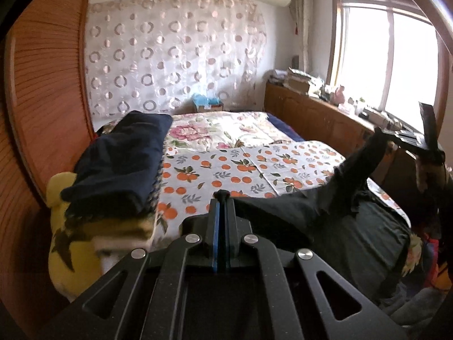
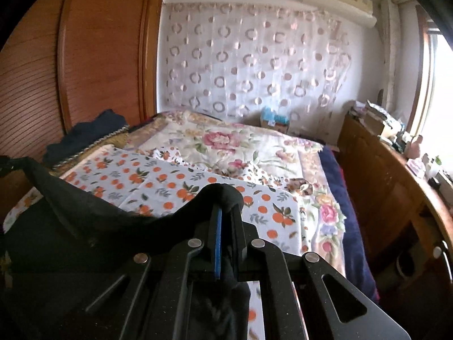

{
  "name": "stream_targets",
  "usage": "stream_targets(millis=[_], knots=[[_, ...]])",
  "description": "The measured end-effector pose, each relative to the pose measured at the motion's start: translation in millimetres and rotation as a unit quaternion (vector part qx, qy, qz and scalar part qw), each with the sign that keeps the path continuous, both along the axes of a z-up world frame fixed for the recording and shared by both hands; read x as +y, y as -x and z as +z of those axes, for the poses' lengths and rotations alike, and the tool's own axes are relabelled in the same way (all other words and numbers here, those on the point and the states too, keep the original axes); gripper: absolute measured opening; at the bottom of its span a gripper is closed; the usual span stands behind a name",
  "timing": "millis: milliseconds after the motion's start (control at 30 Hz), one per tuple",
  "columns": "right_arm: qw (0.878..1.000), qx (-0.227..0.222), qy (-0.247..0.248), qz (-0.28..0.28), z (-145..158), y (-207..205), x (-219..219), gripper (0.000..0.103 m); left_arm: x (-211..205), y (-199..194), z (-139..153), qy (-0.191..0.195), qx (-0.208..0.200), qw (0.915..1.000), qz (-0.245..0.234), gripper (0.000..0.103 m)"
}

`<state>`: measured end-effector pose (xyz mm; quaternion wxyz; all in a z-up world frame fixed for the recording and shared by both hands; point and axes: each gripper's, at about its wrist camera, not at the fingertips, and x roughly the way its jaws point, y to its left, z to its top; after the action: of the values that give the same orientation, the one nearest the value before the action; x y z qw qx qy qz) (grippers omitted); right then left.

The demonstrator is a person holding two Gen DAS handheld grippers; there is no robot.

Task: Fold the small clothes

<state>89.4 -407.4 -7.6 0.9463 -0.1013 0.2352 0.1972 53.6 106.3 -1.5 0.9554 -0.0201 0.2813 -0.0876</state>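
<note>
A black garment [image 1: 325,221] hangs stretched between both grippers over the orange-print sheet [image 1: 226,170]. My left gripper [image 1: 222,198] is shut on its left edge, the cloth poking out at the tips. My right gripper [image 2: 225,198] is shut on the other edge, with black cloth [image 2: 93,221] draped over its tips and sagging left. The right gripper also shows in the left wrist view [image 1: 396,137], raised at the right. A folded navy garment [image 1: 121,164] lies on a yellow blanket stack [image 1: 73,243] at the left.
The bed carries a floral quilt [image 2: 226,144] behind the orange-print sheet [image 2: 158,181]. A wooden wardrobe [image 1: 42,90] stands at the left. A wooden cabinet [image 2: 396,187] with clutter runs along the right under the window. A blue box [image 1: 206,102] sits by the curtain.
</note>
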Motion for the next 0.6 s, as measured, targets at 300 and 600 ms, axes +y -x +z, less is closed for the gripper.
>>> stream_targets(millis=[300,600], knots=[[1.000,0.022,-0.006,-0.001,-21.6,78.0,-25.7,0.005,25.0,78.4,-0.6,0.024,-0.015,0.9991,0.031,0.003],[0.997,0.072,-0.011,-0.014,-25.9,120.5,-54.1,0.005,13.9,107.2,-11.5,0.008,0.009,0.9995,0.030,0.003]])
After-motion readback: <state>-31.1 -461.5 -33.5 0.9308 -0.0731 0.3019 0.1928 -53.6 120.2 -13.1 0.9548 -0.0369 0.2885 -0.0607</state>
